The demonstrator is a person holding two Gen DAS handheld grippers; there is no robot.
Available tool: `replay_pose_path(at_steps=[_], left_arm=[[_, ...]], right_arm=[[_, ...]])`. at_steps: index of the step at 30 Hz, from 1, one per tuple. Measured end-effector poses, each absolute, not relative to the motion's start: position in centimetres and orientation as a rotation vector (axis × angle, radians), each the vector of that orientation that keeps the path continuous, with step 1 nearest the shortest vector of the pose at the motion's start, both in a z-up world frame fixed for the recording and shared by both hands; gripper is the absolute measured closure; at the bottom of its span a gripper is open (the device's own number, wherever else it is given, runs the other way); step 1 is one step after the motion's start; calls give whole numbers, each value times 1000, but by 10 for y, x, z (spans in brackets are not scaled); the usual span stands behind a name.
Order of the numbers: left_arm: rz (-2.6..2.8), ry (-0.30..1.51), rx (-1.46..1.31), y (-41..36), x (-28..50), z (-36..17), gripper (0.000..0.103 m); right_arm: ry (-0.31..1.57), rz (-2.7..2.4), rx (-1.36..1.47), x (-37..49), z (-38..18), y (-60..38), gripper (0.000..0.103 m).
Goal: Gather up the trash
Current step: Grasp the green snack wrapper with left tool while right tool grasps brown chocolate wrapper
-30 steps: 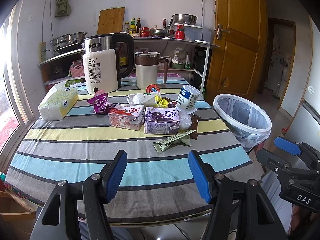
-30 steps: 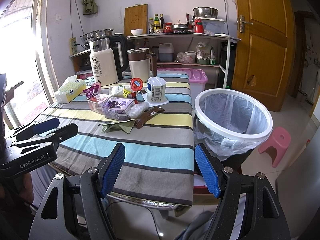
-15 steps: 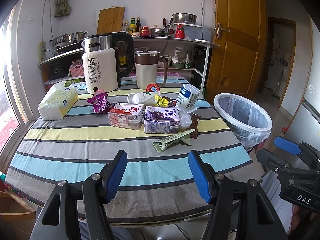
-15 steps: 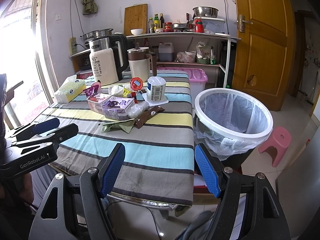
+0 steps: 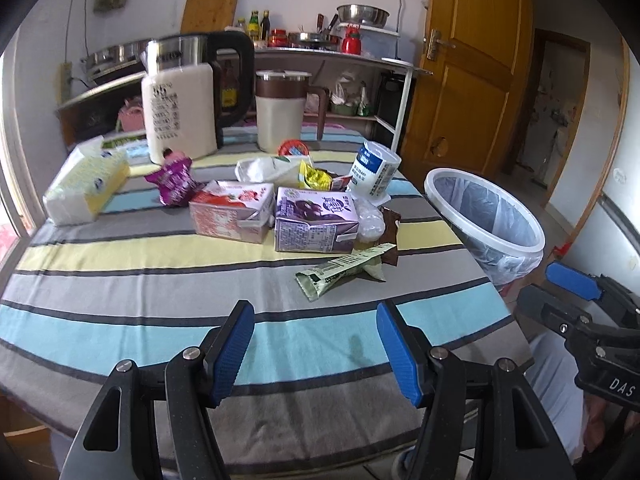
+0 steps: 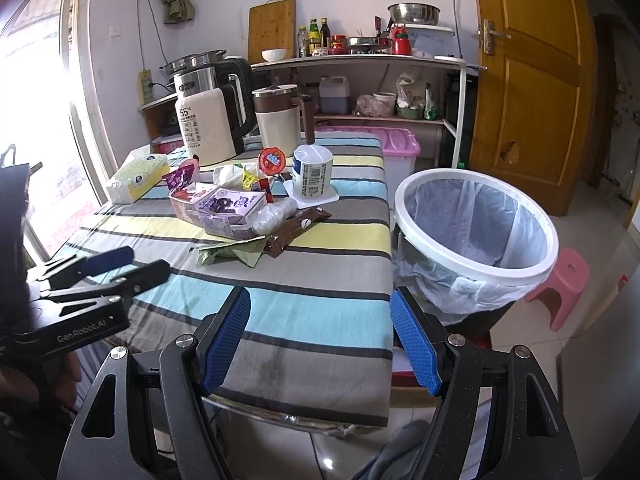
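Trash lies in a heap at the middle of the striped table (image 5: 120, 328): a purple carton (image 5: 316, 220), a red carton (image 5: 232, 212), a green wrapper (image 5: 344, 270), a brown wrapper (image 6: 298, 226), a purple pouch (image 5: 174, 180), a white cup (image 5: 374, 170) and a red-lidded cup (image 5: 294, 148). A white bin with a clear liner (image 5: 484, 216) stands off the table's right edge. My left gripper (image 5: 316, 344) hangs open over the near stripes, short of the green wrapper. Open too, my right gripper (image 6: 320, 338) sits at the table's near right corner beside the bin (image 6: 476, 224). Neither holds anything.
At the table's back stand a white kettle (image 5: 180, 112), a beige jug (image 5: 282, 112) and a tissue pack (image 5: 86, 184). Behind is a shelf with pots and bottles (image 6: 360, 60). A pink box (image 6: 396, 152) and pink stool (image 6: 564, 284) sit on the floor near a wooden door (image 6: 532, 80).
The left gripper has moved forward and down toward the trash heap, which now looks nearer and larger. The right gripper has stayed put.
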State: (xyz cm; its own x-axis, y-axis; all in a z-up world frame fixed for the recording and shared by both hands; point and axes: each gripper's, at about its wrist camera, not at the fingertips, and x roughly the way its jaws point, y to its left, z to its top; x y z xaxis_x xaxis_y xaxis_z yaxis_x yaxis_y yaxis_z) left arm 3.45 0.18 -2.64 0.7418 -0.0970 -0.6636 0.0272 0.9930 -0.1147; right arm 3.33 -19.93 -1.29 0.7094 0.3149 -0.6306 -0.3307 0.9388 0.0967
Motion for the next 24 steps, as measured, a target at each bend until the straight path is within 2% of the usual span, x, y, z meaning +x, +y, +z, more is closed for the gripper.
replay_pose_path(at_steps=[20, 24], left_arm=[[-216, 798, 69, -22, 98, -49, 41], [-199, 821, 98, -28, 101, -55, 73]], right_arm=[[738, 356, -15, 77, -22, -197, 30], [750, 353, -10, 84, -24, -197, 30]])
